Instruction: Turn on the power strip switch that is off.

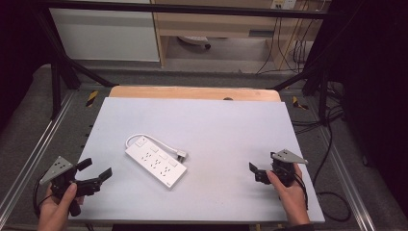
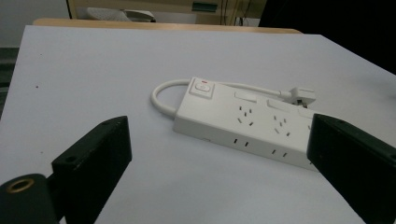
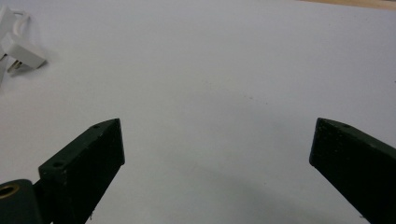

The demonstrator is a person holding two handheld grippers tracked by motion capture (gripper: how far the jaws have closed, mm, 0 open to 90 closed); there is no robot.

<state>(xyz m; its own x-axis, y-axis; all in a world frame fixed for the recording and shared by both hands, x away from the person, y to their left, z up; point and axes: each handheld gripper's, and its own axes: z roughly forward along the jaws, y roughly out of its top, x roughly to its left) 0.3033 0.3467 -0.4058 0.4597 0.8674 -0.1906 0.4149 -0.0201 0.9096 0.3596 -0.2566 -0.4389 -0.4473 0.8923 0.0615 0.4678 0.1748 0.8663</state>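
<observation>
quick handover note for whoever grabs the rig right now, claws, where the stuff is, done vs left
Left claw: open, holding nothing, near the table's left front edge, aimed at the power strip.
Right claw: open, holding nothing, at the right front.
Power strip: flat left of centre, cord looped behind it, plug loose on the table beside it.
Done: nothing gripped.
Left: probably grasping the strip or plug.

We note that the power strip [image 2: 243, 122] has a smooth white plastic casing with a slight sheen; its cord [image 2: 161, 93] and plug [image 3: 21, 55] look likewise plastic. The table [image 1: 226, 130] carries a matt pale sheet over a wood edge [image 1: 192, 92]. Both grippers' jaws are matt black, faintly textured.
</observation>
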